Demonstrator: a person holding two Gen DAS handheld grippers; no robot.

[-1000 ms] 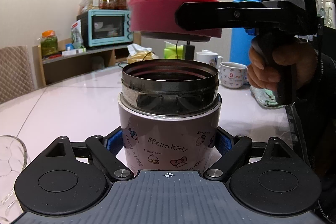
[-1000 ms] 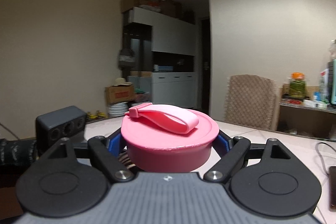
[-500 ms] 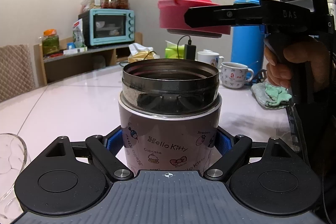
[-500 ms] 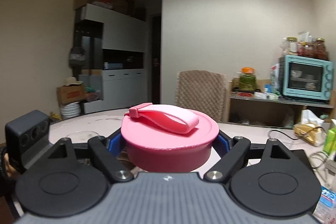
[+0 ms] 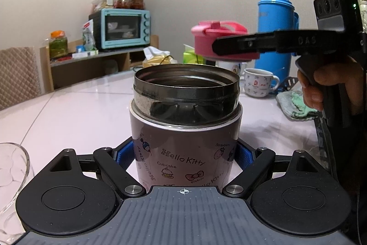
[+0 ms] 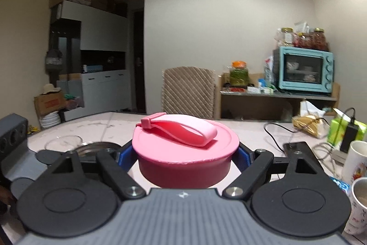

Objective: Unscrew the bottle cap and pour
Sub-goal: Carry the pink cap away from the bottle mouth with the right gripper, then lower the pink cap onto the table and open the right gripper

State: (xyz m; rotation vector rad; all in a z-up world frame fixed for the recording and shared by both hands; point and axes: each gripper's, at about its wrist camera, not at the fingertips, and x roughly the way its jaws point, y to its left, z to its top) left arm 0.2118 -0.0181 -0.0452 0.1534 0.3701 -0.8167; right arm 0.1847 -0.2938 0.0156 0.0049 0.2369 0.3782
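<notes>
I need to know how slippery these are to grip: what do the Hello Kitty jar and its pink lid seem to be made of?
Hello Kitty jar: apparently metal, with a shiny, mirror-like steel neck above a smooth printed body. Pink lid: probably matte plastic, with a moulded rim; its strap looks soft, perhaps silicone.

Glass bowl cut by left edge; jar contents unseen.

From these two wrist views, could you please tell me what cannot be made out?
- Flask contents: left wrist view, the dark interior below the rim hides them.
- Glass bowl: left wrist view, cut off by the left edge.
- Pink lid underside: right wrist view, hidden by the lid's own top.
</notes>
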